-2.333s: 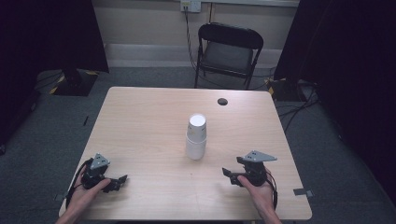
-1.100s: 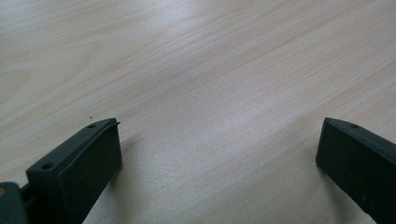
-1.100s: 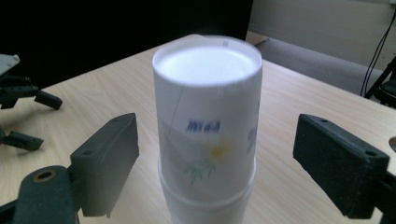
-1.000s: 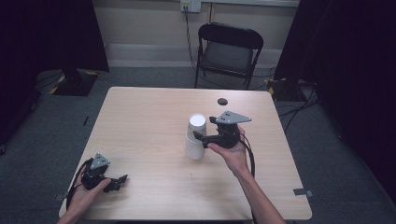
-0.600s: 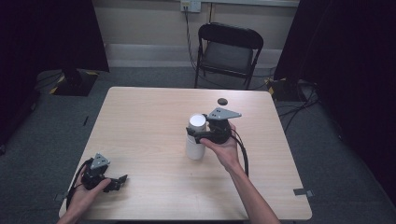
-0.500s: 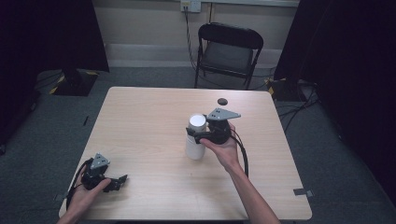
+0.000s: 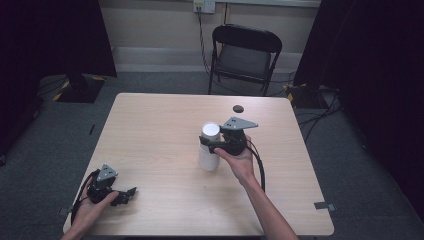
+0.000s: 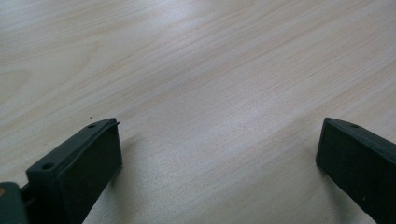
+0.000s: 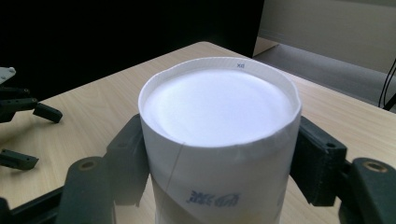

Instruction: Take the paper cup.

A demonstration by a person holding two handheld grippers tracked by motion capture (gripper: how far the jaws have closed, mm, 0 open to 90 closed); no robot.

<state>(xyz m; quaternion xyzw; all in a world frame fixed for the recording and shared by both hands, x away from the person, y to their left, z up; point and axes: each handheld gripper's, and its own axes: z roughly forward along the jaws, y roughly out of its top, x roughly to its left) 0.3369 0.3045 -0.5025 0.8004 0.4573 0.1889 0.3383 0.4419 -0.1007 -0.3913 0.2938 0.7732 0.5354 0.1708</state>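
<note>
High view, left tongs (image 7: 129, 193): spread wide, nothing between them, low over worktop (image 7: 150, 135)
Right tongs (image 9: 219, 158): jaws flank upturned white cup stack (image 9: 219, 135), contact unclear

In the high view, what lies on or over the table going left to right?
Left hand-held gripper → stack of white paper cups → right hand-held gripper closing on the cups → small dark disc near the far edge.

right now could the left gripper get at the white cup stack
Probably not without a long reach: the left gripper rests open at the table's near left corner, far from the cup stack, whose top cup the right gripper already straddles.
</note>
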